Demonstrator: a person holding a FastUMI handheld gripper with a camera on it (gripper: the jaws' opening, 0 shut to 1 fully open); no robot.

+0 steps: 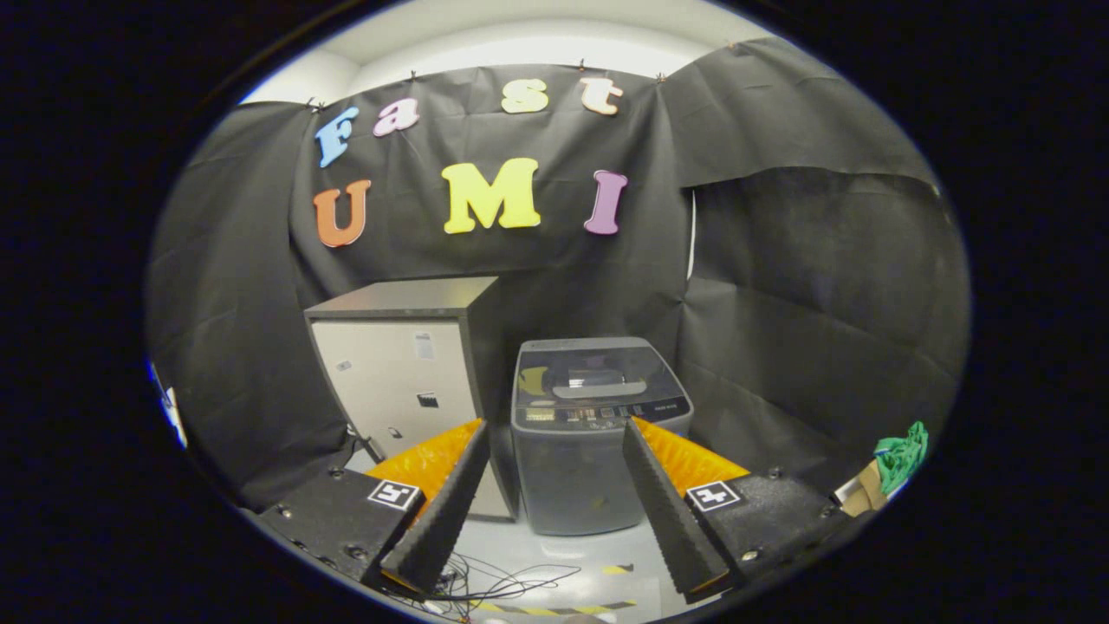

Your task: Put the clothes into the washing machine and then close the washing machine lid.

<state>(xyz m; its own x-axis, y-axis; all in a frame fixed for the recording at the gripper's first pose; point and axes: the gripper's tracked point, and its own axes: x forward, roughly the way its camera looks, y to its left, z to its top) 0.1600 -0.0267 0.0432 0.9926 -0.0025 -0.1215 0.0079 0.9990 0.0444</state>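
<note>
gripper (554, 433) wide open, holding nothing, before the washer (598, 433).
washer sits lid down beyond the fingers, beside a cabinet (403, 373); green clothes (901, 455) lie far off to the right.

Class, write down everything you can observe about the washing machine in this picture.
The washing machine is a small grey top-loader that looks plastic. Its tinted see-through lid lies shut, with a pale handle and a dark control strip along the front edge. It stands upright on the pale floor, close beside a cabinet and before the black cloth wall. The open tongs frame it from a distance, touching nothing.
</note>
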